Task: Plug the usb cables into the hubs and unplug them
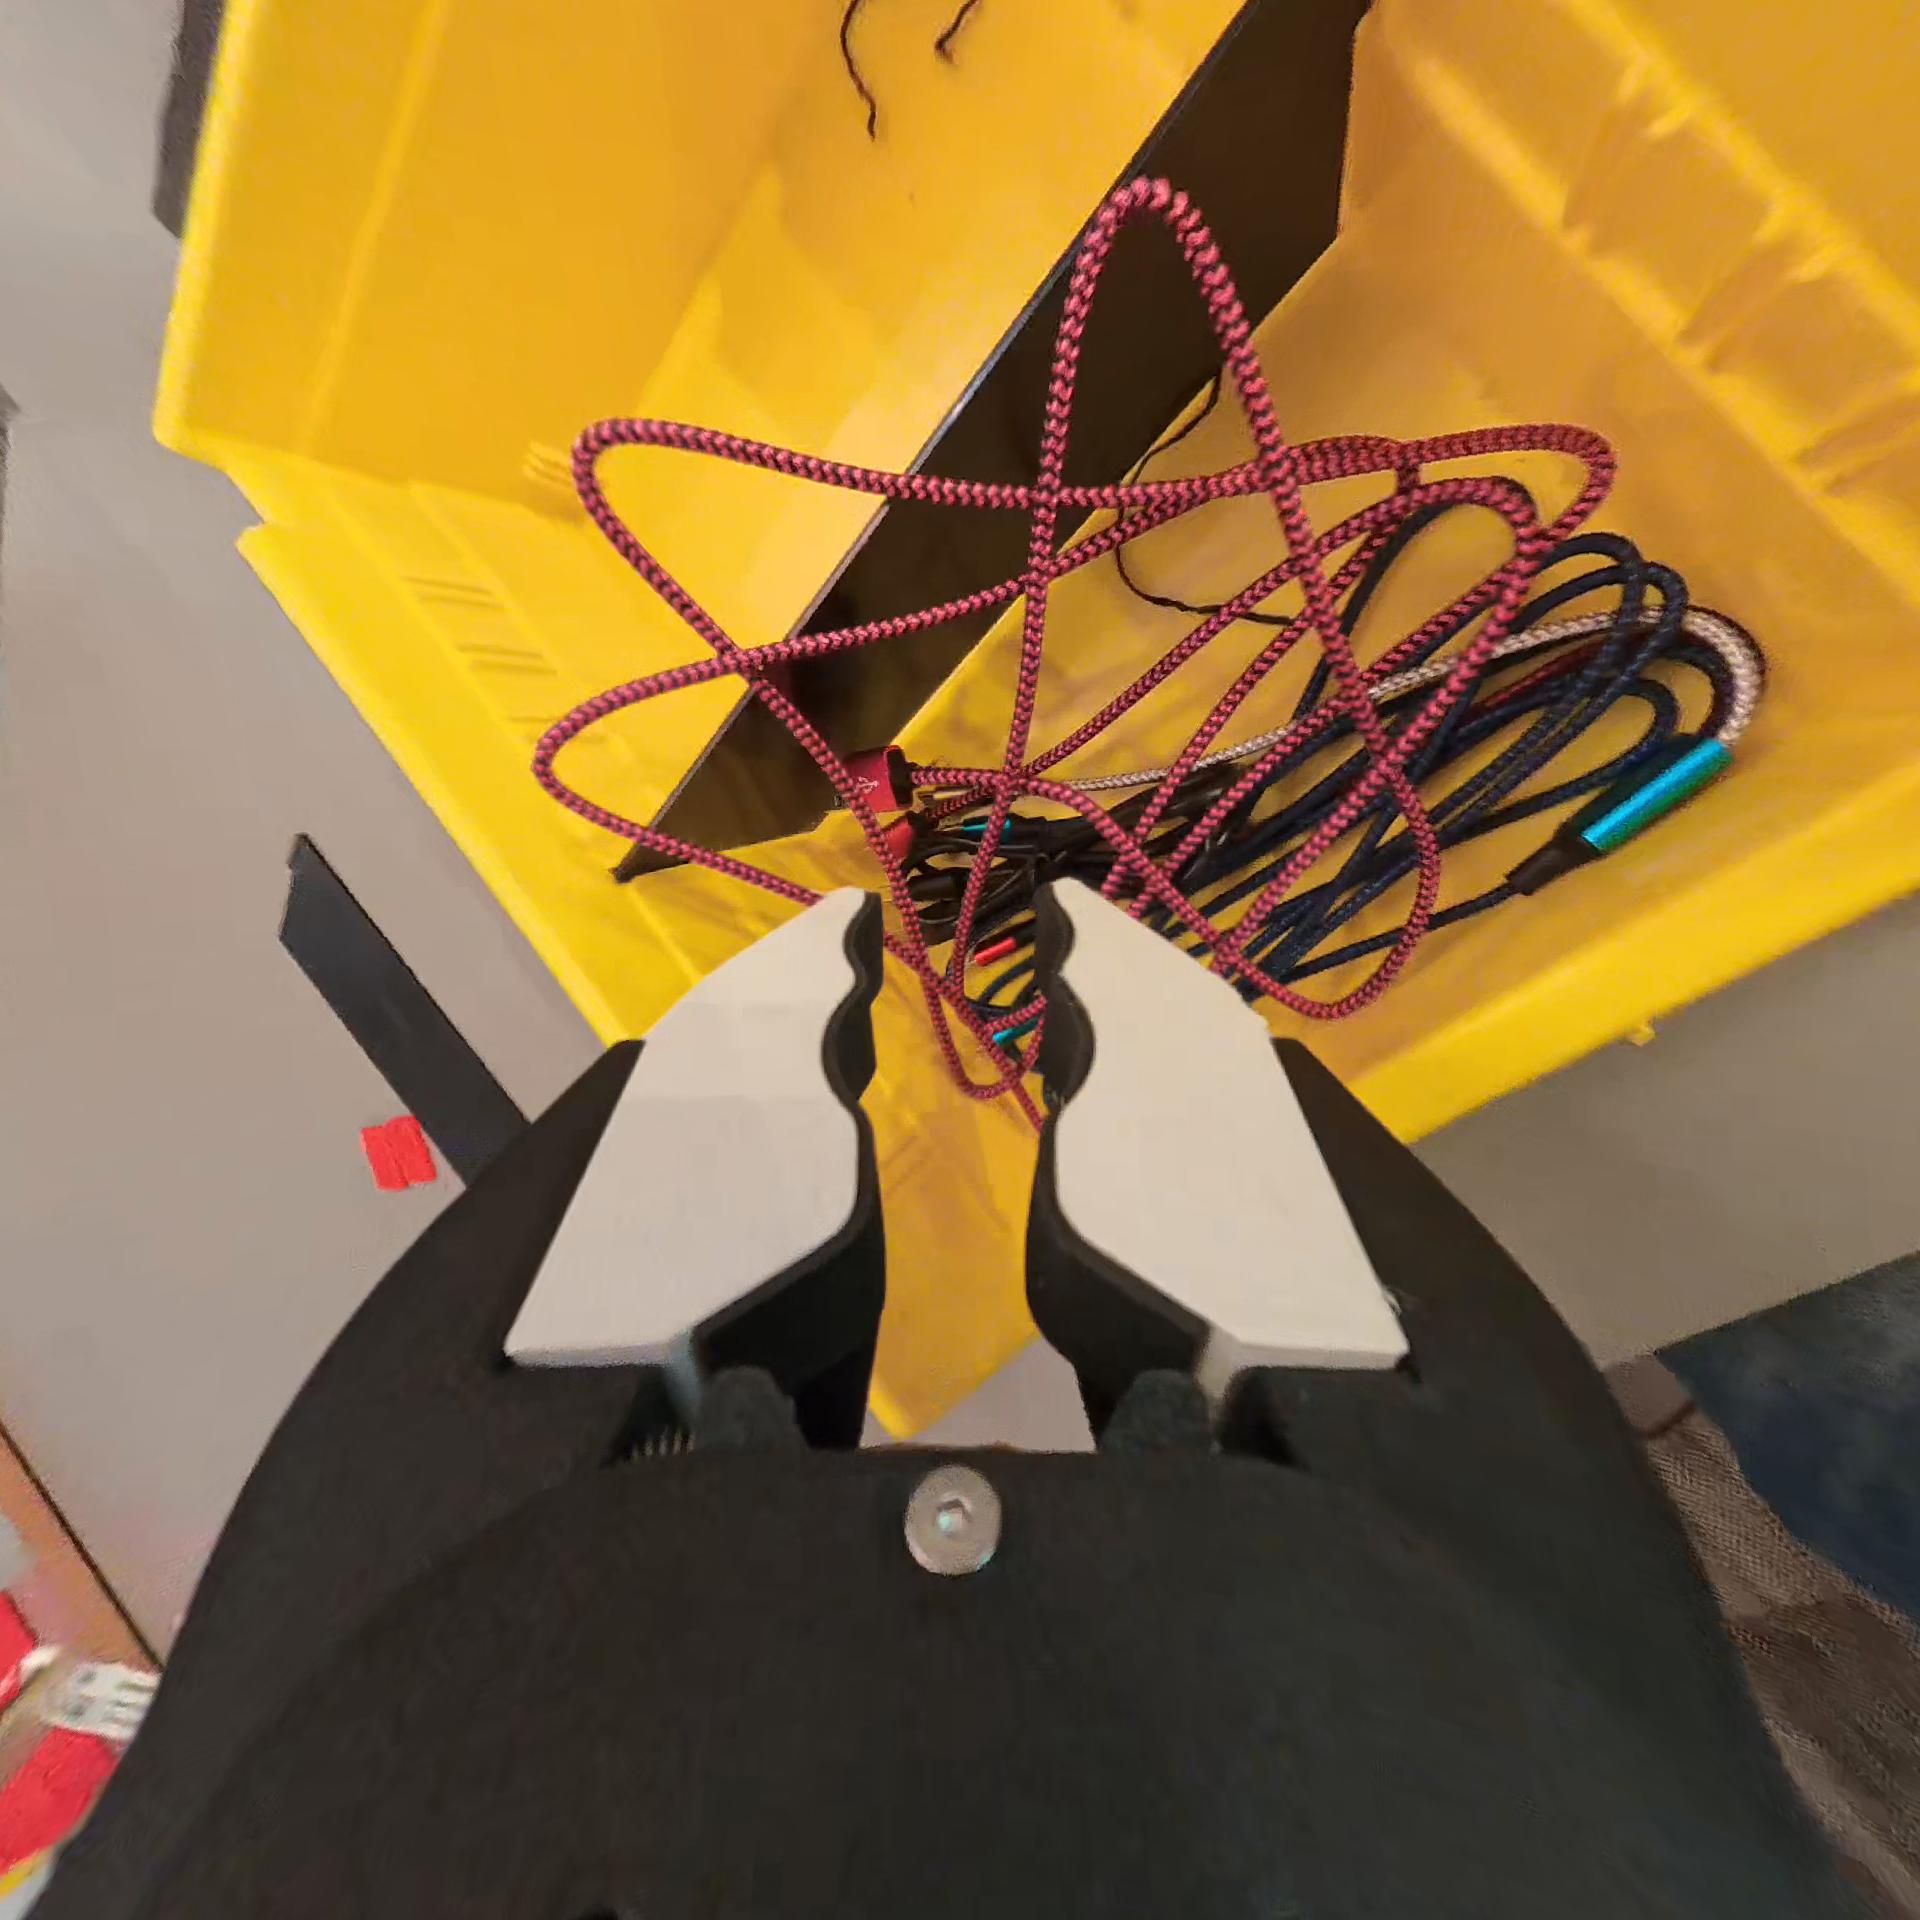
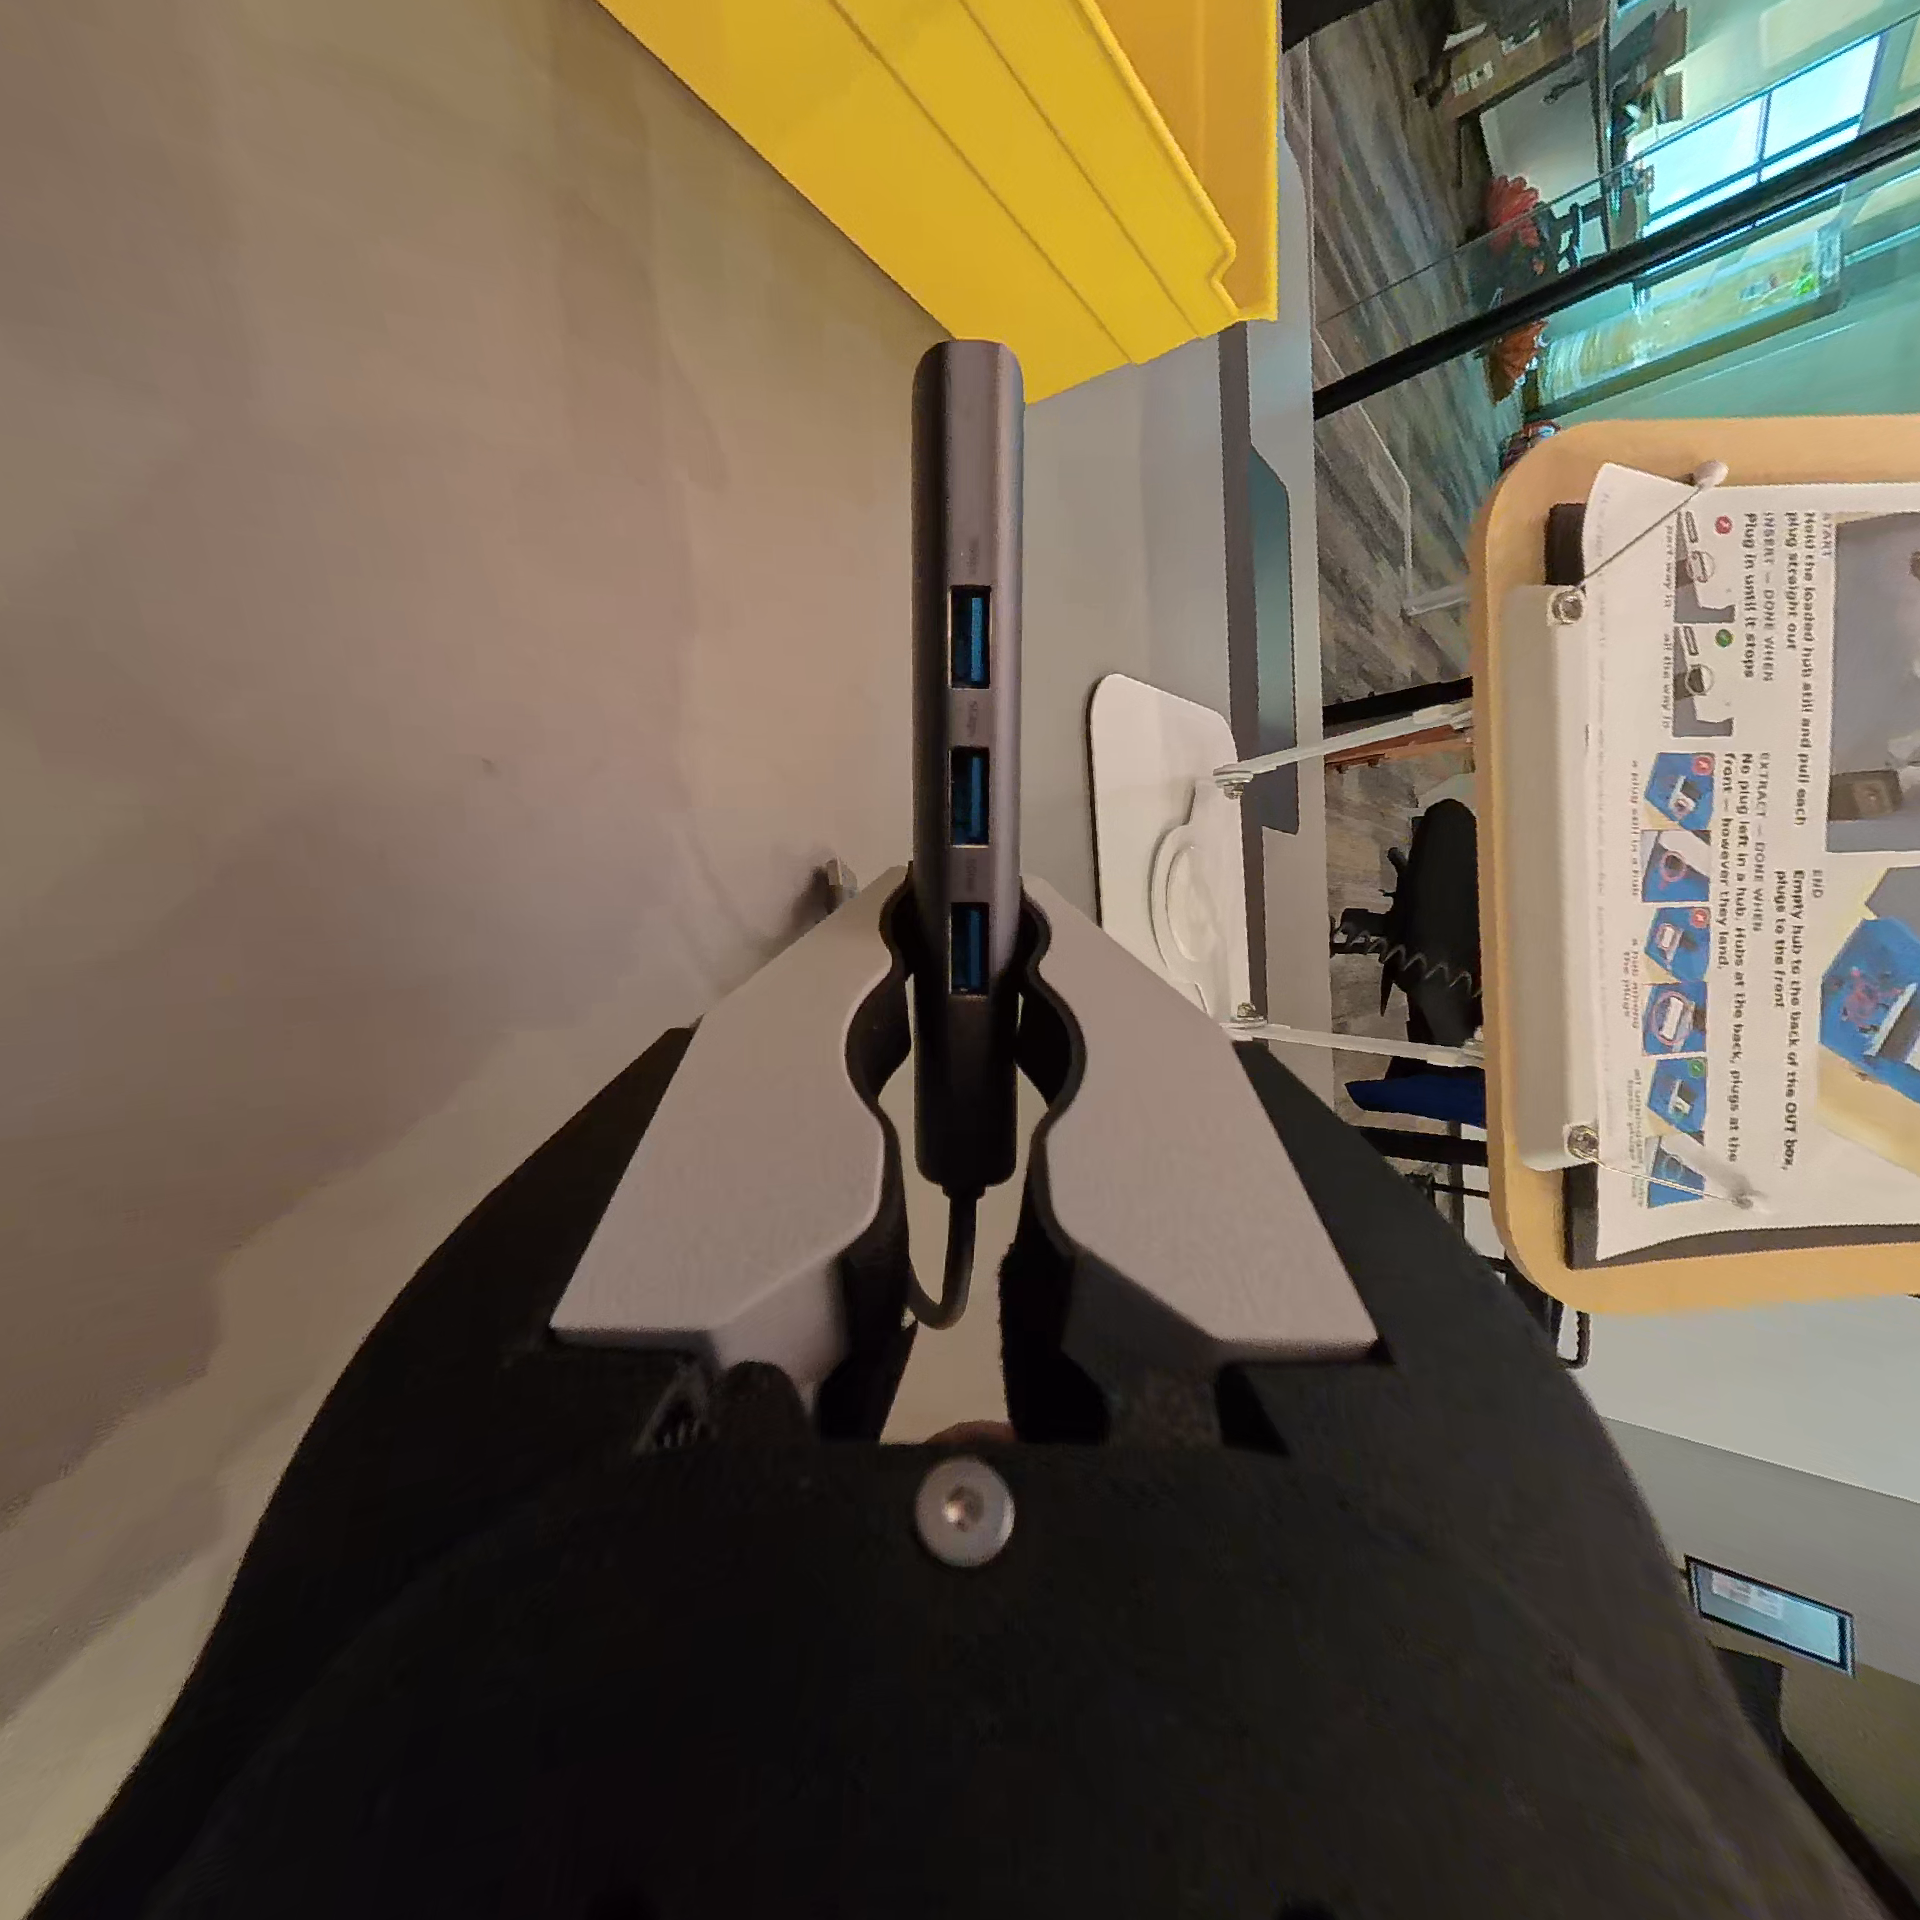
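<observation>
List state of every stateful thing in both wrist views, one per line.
Left claw: open, strands of the cable between its fingers, none clamped.
Right claw: shut on the hub.
Slim grey USB hub: held pointing away from the camera, three blue ports visible, all empty.
Magenta-and-black braided cable: loose, looped, unplugged.
Dark blue braided cables: bundled in the bin.
Yellow plastic bin: open, black divider inside.

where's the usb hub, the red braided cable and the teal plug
usb hub (image 2: 968,582): right wrist view, grey body above the ports
red braided cable (image 1: 821,480): left wrist view, upper loop
teal plug (image 1: 1652,792): left wrist view, metal shell
</observation>
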`<state>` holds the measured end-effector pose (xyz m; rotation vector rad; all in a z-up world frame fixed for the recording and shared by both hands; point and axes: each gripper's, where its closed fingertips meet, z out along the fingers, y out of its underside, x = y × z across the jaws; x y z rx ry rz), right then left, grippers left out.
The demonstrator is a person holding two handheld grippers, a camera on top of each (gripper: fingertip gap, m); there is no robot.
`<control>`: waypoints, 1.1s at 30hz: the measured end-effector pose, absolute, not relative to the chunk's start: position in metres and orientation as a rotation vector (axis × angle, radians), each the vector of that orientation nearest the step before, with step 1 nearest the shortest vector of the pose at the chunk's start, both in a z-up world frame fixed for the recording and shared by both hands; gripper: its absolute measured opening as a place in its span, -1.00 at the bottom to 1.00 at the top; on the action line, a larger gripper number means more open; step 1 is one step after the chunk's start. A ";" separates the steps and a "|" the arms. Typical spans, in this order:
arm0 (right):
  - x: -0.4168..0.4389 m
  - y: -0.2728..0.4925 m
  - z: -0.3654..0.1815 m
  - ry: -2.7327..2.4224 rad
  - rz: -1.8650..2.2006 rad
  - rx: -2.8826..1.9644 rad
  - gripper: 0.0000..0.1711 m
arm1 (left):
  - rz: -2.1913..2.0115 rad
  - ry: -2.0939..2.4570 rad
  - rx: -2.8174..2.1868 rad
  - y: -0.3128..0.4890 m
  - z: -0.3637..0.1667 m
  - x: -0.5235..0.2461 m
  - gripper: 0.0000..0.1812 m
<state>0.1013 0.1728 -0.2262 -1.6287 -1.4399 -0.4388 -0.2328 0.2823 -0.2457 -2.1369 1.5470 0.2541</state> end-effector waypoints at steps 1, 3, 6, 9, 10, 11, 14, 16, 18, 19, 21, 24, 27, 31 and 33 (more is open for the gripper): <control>0.101 0.173 -0.227 -1.441 -0.435 -1.631 -0.86 | 0.231 1.541 -2.180 0.281 -0.253 -0.231 -0.70; 0.100 0.172 -0.229 -1.438 -0.427 -1.632 -0.86 | 0.188 1.506 -2.269 0.279 -0.266 -0.228 -0.67; 0.099 0.171 -0.230 -1.430 -0.413 -1.632 -0.86 | 0.078 1.340 -2.383 0.281 -0.275 -0.219 -0.67; 0.098 0.171 -0.230 -1.419 -0.397 -1.628 -0.86 | -0.191 1.033 -2.466 0.288 -0.275 -0.204 -0.79; 0.098 0.171 -0.230 -1.414 -0.392 -1.627 -0.86 | -0.209 0.940 -2.481 0.293 -0.274 -0.207 -0.80; 0.098 0.171 -0.230 -1.408 -0.388 -1.626 -0.86 | -0.204 0.878 -2.488 0.298 -0.273 -0.212 -0.82; 0.099 0.170 -0.230 -1.391 -0.374 -1.620 -0.86 | -0.210 0.706 -2.509 0.306 -0.271 -0.225 -0.83; 0.100 0.171 -0.229 -1.379 -0.364 -1.620 -0.86 | -0.228 0.663 -2.531 0.304 -0.274 -0.224 -0.81; 0.101 0.172 -0.228 -1.369 -0.362 -1.615 -0.86 | -0.271 0.618 -2.548 0.301 -0.278 -0.218 -0.83; 0.101 0.172 -0.227 -1.363 -0.360 -1.614 -0.86 | -0.274 0.595 -2.560 0.301 -0.281 -0.218 -0.83; 0.102 0.172 -0.225 -1.351 -0.356 -1.611 -0.86 | -0.308 0.553 -2.573 0.302 -0.286 -0.214 -0.82; 0.103 0.171 -0.224 -1.339 -0.350 -1.607 -0.86 | -0.304 0.520 -2.586 0.305 -0.293 -0.213 -0.82; 0.104 0.171 -0.223 -1.328 -0.345 -1.606 -0.86 | -0.319 0.513 -2.586 0.308 -0.298 -0.210 -0.83; 0.104 0.171 -0.222 -1.321 -0.343 -1.604 -0.86 | -0.326 0.524 -2.581 0.309 -0.302 -0.206 -0.89; 0.104 0.170 -0.221 -1.320 -0.342 -1.603 -0.86 | -0.325 0.549 -2.558 0.309 -0.297 -0.206 -0.91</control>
